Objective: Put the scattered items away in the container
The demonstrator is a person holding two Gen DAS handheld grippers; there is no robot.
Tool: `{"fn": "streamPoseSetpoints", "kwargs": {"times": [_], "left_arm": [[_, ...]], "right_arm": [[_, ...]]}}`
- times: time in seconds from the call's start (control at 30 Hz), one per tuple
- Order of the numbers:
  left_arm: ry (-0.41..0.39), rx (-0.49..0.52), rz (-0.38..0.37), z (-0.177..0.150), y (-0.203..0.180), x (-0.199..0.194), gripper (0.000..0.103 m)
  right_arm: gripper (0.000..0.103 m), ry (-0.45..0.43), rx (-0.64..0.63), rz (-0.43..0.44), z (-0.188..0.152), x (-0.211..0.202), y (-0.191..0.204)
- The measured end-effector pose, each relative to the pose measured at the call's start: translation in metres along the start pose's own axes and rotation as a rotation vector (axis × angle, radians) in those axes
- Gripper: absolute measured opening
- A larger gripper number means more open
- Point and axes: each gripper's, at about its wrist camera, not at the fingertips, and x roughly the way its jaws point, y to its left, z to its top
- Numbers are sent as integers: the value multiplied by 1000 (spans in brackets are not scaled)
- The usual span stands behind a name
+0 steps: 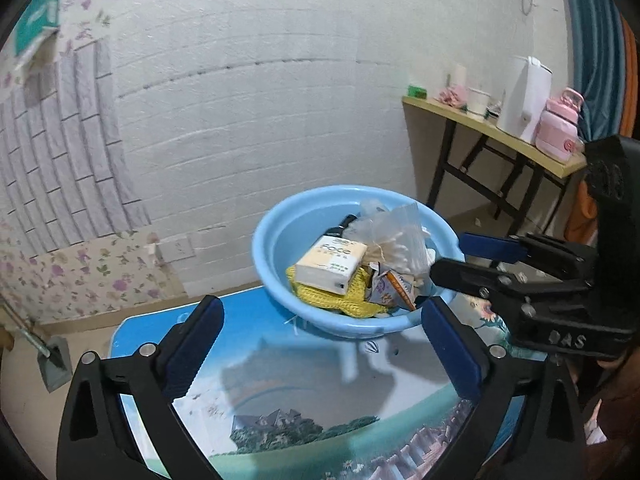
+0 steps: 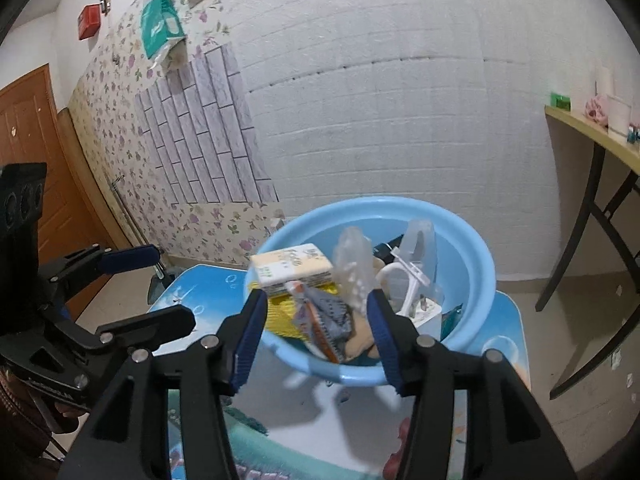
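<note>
Plainly "Face" on boxed pack (image 1: 331, 266) in basin (image 1: 280, 236)

home room: floral wallpaper (image 2: 120, 120), wooden door (image 2: 36, 152)

The basin (image 1: 280, 220) sits on the table (image 1: 280, 380) — box (image 1: 330, 262) inside it.

- One blue basin (image 1: 276, 236) is sitting at the far edge of the printed tabletop (image 1: 304, 400).
- One tissue pack (image 1: 332, 266), one yellow cloth (image 1: 320, 300), one clear bag (image 1: 394, 240) and one white plug (image 2: 424, 312) are lying inside it.
- Two grippers are hovering: left gripper (image 1: 320, 344), right gripper (image 2: 316, 340).
</note>
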Motion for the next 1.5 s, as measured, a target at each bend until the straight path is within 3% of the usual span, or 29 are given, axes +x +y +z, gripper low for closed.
{"fn": "streamPoseSetpoints", "kwargs": {"times": [0.13, 0.47, 0.67, 0.93, 1.03, 1.23, 1.5], "left_arm": [[-43, -19, 33, -7, 1, -23, 102], [-65, -88, 108, -34, 7, -60, 103], [-84, -70, 131, -50, 3, -73, 103], [-104, -13, 302, -55, -1, -64, 103], [-78, -6, 252, -65, -2, -54, 103], [-68, -69, 237, -77, -1, -51, 103], [-65, -90, 271, -78, -1, -58, 103]], "right_arm": [[67, -21, -26, -10, 0, -16, 19], [70, -30, -46, -46, -15, -49, 55], [70, -36, -52, -80, -32, -62, 70], [80, -85, -81, -129, -33, -61, 68], [92, -106, -91, -130, -36, -61, 68], [101, -77, -90, -120, -48, -51, 68], [101, -82, -46, -149, -51, -59, 69]]}}
